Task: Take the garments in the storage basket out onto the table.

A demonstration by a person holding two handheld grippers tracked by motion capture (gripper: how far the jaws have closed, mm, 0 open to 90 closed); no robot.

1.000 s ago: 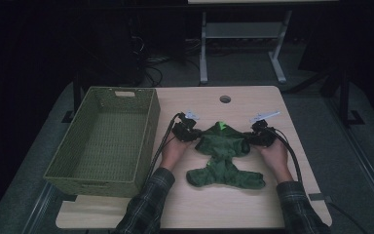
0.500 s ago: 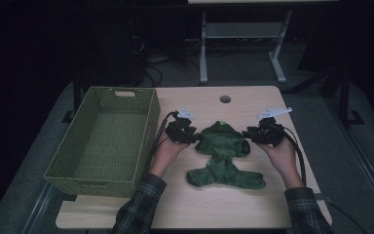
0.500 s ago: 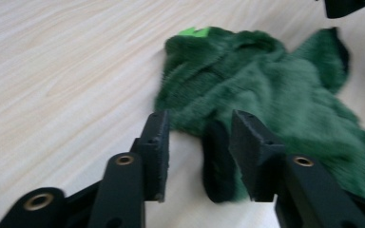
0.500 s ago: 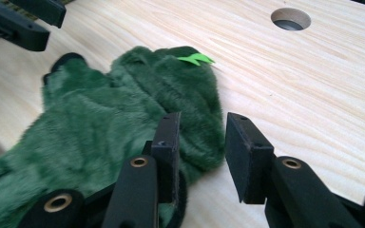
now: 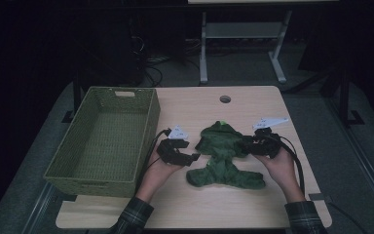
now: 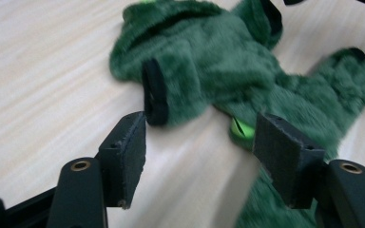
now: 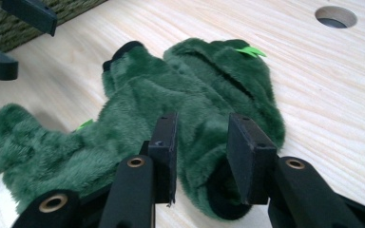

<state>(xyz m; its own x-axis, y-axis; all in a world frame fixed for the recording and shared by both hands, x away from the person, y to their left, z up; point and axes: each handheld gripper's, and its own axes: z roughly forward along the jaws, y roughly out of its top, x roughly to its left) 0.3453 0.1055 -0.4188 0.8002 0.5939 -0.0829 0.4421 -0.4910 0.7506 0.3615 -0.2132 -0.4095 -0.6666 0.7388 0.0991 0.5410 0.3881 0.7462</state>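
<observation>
A small dark green furry garment [image 5: 224, 156] lies flat on the wooden table [image 5: 268, 209]. My left gripper [image 5: 191, 158] sits just left of it. Its jaws have just been opening, and in the left gripper view [image 6: 202, 128] they stand open over bare wood. The garment [image 6: 218, 61] and its black-cuffed sleeve [image 6: 164, 92] lie just past the tips. My right gripper [image 5: 246, 144] is at the garment's right side. In the right gripper view [image 7: 203, 124] the jaws have eased apart, with a folded-in sleeve [image 7: 204, 156] of the garment [image 7: 138, 99] lying loosely between them.
A green woven basket [image 5: 151, 117] stands on the table's left part, close to my left hand. A round cable hole [image 5: 225, 99] is in the tabletop behind the garment. Bare wood lies in front of the garment and to its right. The floor around is dark.
Both hands have drawn back toward the table's near edge. The left gripper has let go of the left sleeve and pulled away leftward; the garment's sleeves now lie folded inward.
</observation>
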